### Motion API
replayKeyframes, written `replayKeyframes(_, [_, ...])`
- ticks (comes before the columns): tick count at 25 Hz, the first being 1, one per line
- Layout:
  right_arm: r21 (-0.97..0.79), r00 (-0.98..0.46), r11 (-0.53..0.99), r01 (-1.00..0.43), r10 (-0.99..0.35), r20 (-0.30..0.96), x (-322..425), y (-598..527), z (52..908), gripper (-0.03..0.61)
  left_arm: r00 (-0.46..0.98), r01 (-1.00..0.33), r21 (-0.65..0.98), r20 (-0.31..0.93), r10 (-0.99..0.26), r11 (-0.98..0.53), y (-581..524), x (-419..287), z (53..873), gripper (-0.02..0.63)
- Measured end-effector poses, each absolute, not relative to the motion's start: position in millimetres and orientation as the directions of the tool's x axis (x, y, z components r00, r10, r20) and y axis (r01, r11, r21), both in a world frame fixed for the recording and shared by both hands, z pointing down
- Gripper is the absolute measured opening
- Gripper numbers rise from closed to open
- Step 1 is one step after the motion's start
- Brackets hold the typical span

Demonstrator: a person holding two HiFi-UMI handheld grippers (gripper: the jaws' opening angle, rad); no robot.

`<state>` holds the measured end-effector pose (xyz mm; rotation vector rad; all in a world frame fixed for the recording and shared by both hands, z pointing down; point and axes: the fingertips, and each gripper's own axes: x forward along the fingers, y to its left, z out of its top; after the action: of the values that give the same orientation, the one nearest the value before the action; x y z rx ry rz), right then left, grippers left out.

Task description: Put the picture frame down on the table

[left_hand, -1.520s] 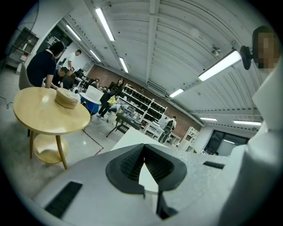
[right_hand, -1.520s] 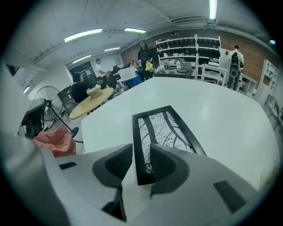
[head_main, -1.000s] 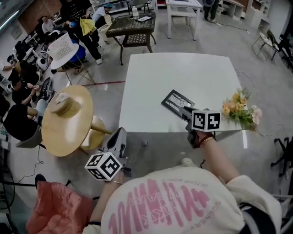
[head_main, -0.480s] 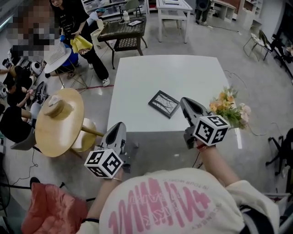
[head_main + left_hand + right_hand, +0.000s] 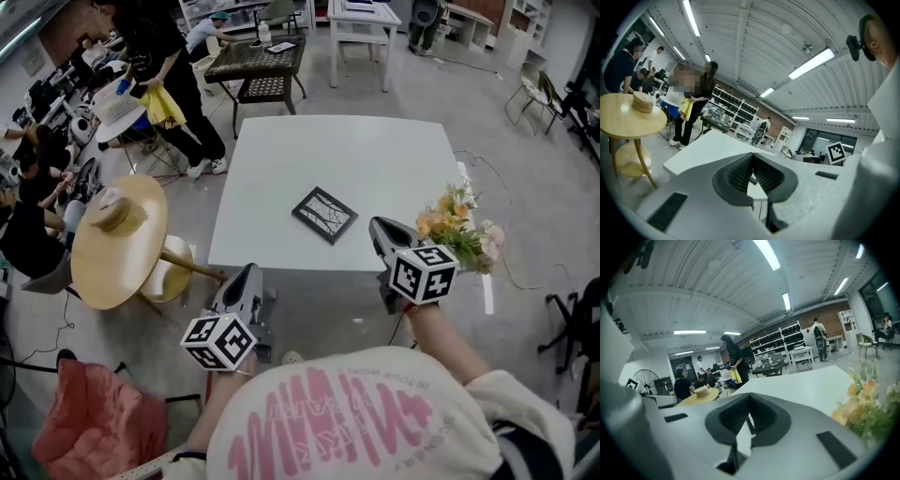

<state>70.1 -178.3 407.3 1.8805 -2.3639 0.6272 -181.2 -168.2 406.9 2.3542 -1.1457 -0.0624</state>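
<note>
The picture frame, dark-rimmed with a pale cracked pattern, lies flat near the front of the white square table. My right gripper hangs at the table's front edge, to the right of the frame and apart from it. In the right gripper view its jaws meet with nothing between them. My left gripper is below the table's front left edge, over the floor. In the left gripper view its pads touch at the tips and hold nothing.
A bunch of orange and pink flowers lies at the table's right front corner, close to my right gripper. A round wooden table with a hat stands to the left. A person stands beyond it by a dark table.
The right gripper was at the frame's edge a second ago; it has let go, shut and drawn back toward me. The frame now lies alone on the table. The left gripper shifted slightly.
</note>
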Motion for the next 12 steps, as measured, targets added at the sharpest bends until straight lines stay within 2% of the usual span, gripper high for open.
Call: replayKeyframes(12, [-0.275, -0.296, 0.207, -0.939, -0.894, 0.337, 63, -172, 428, 0.005, 0.608, -0.742, 0.485, 0.197, -0.769, -0.462, -157, -185, 420, 0.003])
